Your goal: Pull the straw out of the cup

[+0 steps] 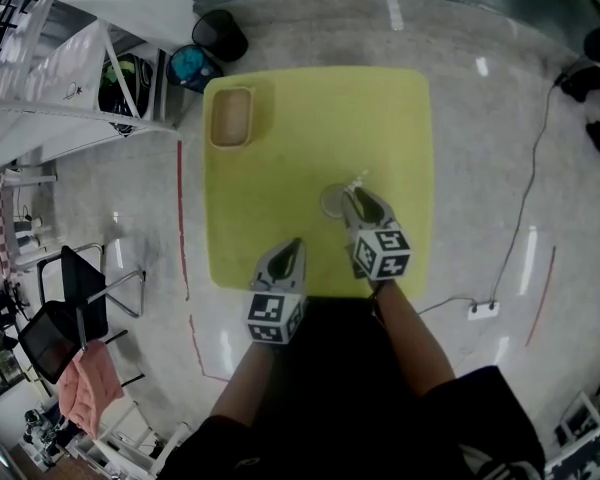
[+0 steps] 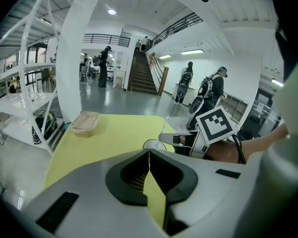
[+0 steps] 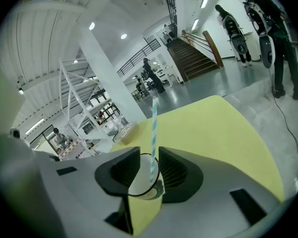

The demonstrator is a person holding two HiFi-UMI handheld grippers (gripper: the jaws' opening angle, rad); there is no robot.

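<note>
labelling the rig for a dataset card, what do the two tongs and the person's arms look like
The left tongs and right tongs match: pale grey moulded shells that taper to a point, with black ribbed pads inside. Each carries a cube with black-and-white square markers. The person wears black clothes, and no sleeves cover the forearms.

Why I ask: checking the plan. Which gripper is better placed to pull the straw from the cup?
Right. The right gripper is open with the straw and cup between its jaws, so it likely only needs to close and lift. The left gripper is shut, empty, short of the cup.
</note>
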